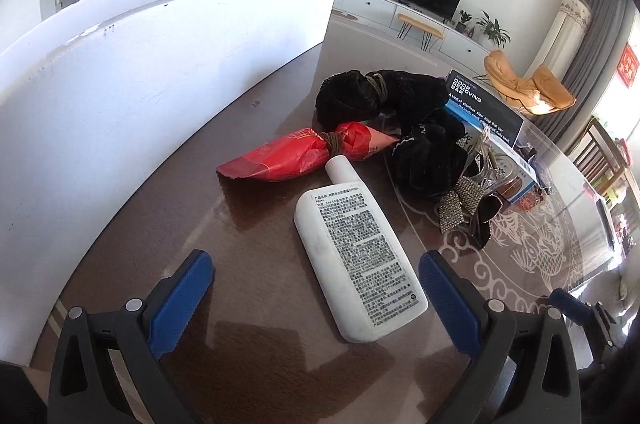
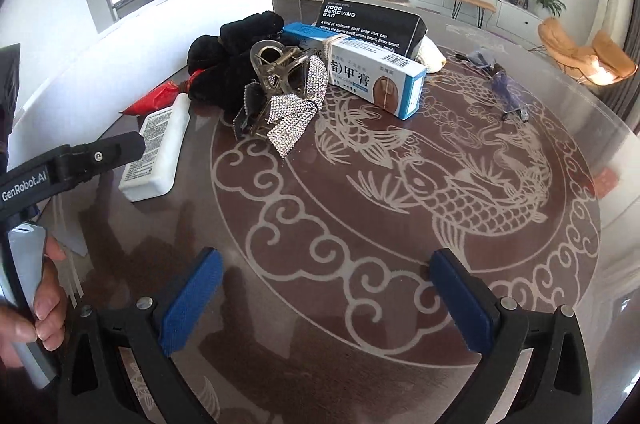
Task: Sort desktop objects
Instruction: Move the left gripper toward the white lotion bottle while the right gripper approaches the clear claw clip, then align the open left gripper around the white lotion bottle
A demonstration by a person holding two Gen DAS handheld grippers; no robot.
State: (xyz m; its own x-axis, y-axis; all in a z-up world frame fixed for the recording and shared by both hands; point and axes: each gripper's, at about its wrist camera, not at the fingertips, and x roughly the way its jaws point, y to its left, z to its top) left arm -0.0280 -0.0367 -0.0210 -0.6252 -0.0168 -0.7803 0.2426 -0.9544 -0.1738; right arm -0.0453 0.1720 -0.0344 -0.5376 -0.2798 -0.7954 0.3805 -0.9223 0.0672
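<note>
- Two grippers are hanging over a round brown table (image 2: 400, 304) with a fish drawing on it.
- The left gripper (image 1: 316, 282) is standing wide open, and nothing is sitting between its blue fingers (image 1: 182, 300).
- The white bottle (image 1: 356, 256) is lying flat on the table, with its bottom end poking in between those fingers but not touching them.
- The bottle's cap is pointing away, and it is lying right up against a red wrapped bundle (image 1: 304, 152).
- The right gripper (image 2: 328, 300) is open too, and it is holding nothing. Only bare table is showing between its fingers.
- A pile of things is sitting farther back: black fuzzy hair ties (image 1: 400, 112), a sparkly bow clip (image 2: 288, 112), a see-through claw clip (image 2: 276, 68), a blue and white box (image 2: 372, 72) and a black box (image 2: 372, 24).
- A small purple thing (image 2: 504, 84) is lying by itself on the far right, well apart from the pile. It is too small to tell what it is.
- I think the sorting is just starting, because everything is lying mixed up in one heap.
- I think the left gripper is getting ready to pick up the white bottle.
- For that, it is going to need to go forward and down a little, so the fingers are on both sides of the bottle, then squeeze.
- The bottle looks smooth and flat, so I think grabbing it across its narrow sides is the safest way.
</note>
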